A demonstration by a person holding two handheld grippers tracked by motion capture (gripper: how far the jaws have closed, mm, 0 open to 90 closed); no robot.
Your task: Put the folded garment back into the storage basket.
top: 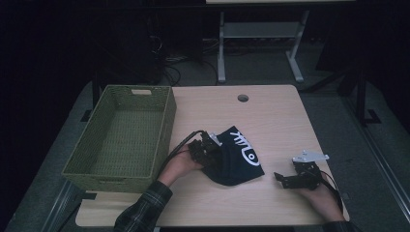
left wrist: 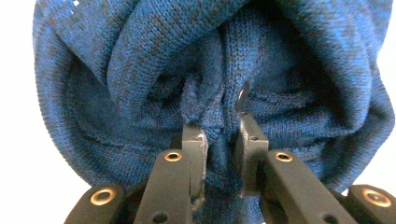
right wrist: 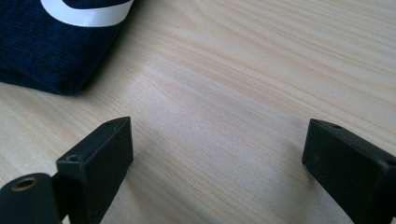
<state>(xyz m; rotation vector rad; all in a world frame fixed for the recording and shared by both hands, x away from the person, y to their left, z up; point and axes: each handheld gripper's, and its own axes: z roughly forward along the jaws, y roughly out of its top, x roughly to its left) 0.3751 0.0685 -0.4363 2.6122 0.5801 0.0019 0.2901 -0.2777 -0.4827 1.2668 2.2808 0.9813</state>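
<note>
Left gripper (top: 212,145) jaws pinched tight, forearm angled in from lower left; right gripper (top: 280,178) jaws spread wide, level.

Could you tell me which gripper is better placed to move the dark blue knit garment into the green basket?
Left. The left gripper is already shut on the knit garment and sits beside the green basket; the right gripper stands open, apart from it.

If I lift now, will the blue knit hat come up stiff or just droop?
Probably droop: the blue knit hat bunches in soft folds where the left hand-held gripper pinches it. It looks light. The grip likely holds, since the knit is coarse rather than slick, though only a small fold is caught.
</note>
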